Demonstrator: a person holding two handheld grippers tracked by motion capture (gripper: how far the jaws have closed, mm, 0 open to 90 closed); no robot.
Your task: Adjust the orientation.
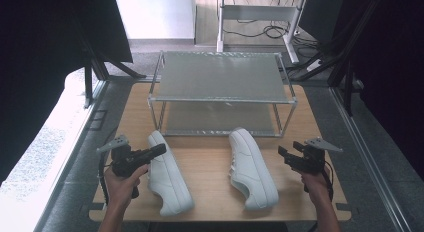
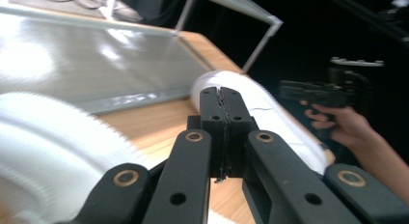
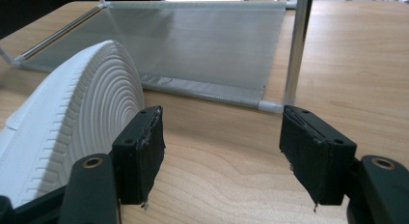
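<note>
With the left gripper (image 1: 159, 149) clamped empty and the right gripper (image 3: 222, 151) spread wide, the right shoe (image 1: 251, 168) may be shoved aside.

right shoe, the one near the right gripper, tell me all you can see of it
The right shoe is a plain white low sneaker with laces and a thick ribbed rubber-looking sole. It lies tipped on its side on the wooden table, toe near the wire rack, heel toward the person. The right gripper is open beside it, not touching; its view shows the ridged sole close to one jaw.
</note>
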